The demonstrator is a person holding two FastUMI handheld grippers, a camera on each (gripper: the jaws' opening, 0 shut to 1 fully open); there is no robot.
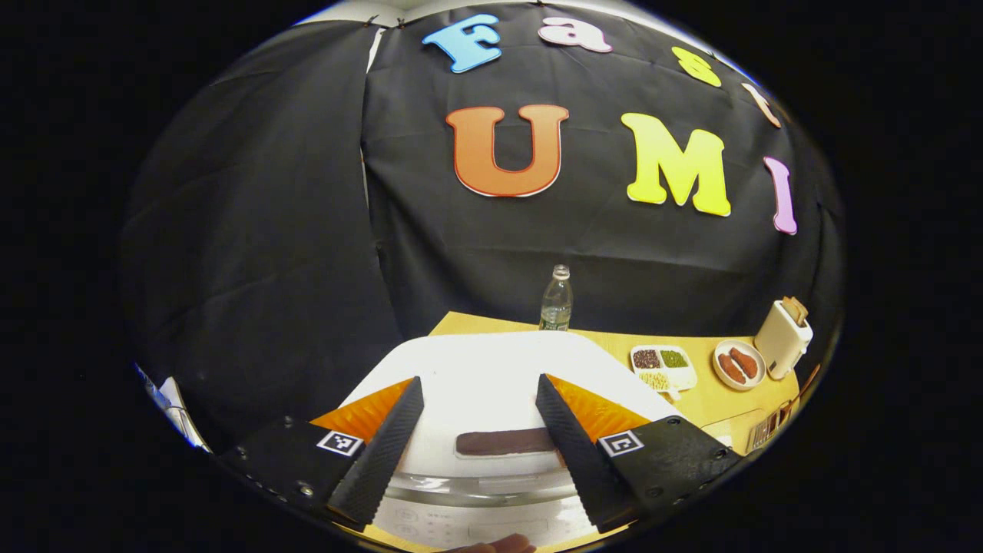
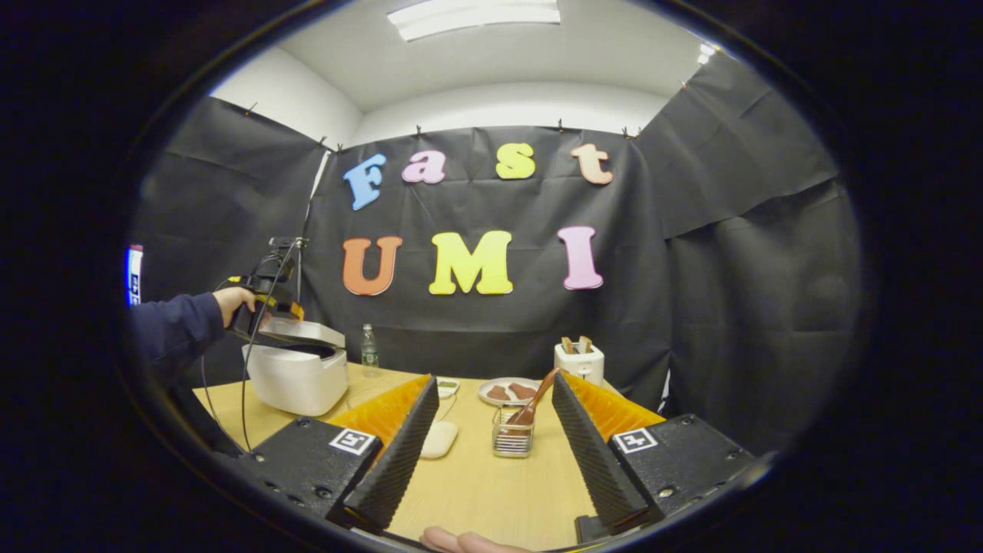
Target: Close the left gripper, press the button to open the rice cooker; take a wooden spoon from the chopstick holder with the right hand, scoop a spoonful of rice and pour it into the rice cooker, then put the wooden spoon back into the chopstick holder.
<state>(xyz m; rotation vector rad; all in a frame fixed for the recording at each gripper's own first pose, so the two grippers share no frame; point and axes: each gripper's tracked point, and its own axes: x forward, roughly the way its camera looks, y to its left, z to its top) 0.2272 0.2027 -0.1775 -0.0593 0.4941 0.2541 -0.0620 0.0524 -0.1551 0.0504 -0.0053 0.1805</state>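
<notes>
In the left gripper view the left claw [image 1: 478, 407] is spread open, holding nothing, just over the white cooker [image 1: 491, 369] lid, whose dark button [image 1: 503, 442] lies between the fingers. Past the lid on the bench [image 1: 718, 399], a bottle [image 1: 556, 301] stands at 12 o'clock; a bean tray [image 1: 662, 366], a plate [image 1: 739, 365] and a toaster [image 1: 783, 336] sit toward 2 o'clock. In the right gripper view the right claw [image 2: 495, 418] is likewise open and empty above the bench. Straight ahead stands the wire holder [image 2: 512, 435] with the spoon [image 2: 534, 399] leaning in it. At 10 o'clock the cooker's lid is ajar, with the hand [image 2: 233, 300] holding the other gripper over it.
</notes>
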